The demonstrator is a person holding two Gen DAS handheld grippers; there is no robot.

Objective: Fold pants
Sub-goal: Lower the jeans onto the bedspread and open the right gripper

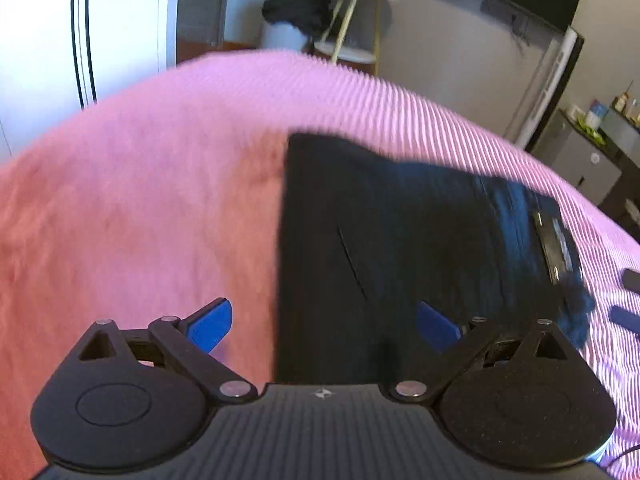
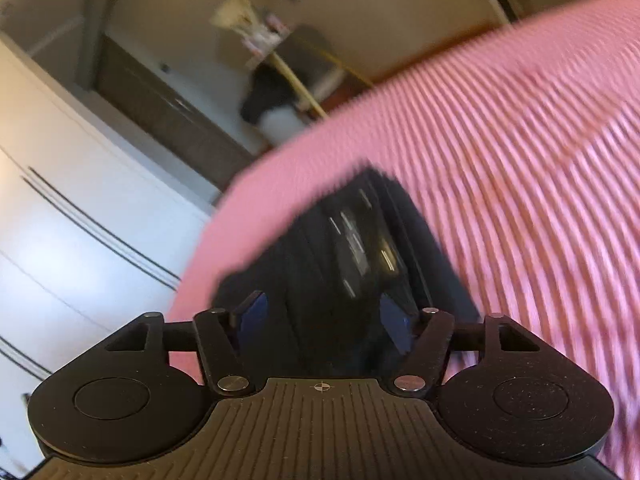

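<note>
Dark folded pants (image 1: 400, 240) lie flat on a pink striped bed cover (image 1: 160, 160), their labelled waistband toward the right. My left gripper (image 1: 324, 326) hovers over the near left edge of the pants, jaws wide open; one blue pad is over the cover, the other over the fabric, and neither is pinching anything. In the blurred right wrist view the pants (image 2: 360, 248) sit just ahead on the cover (image 2: 500, 160), waistband label showing. My right gripper (image 2: 322, 316) is open above the near end of the pants. Dark cloth shows between the pads, which do not press on it.
Two small dark objects (image 1: 628, 300) rest on the cover at the right. Beyond the bed stand a side table with yellow legs (image 1: 352, 20), a white bin topped with dark clothes (image 1: 296, 16), white wardrobe doors (image 2: 60, 200) and a grey cabinet (image 1: 580, 160).
</note>
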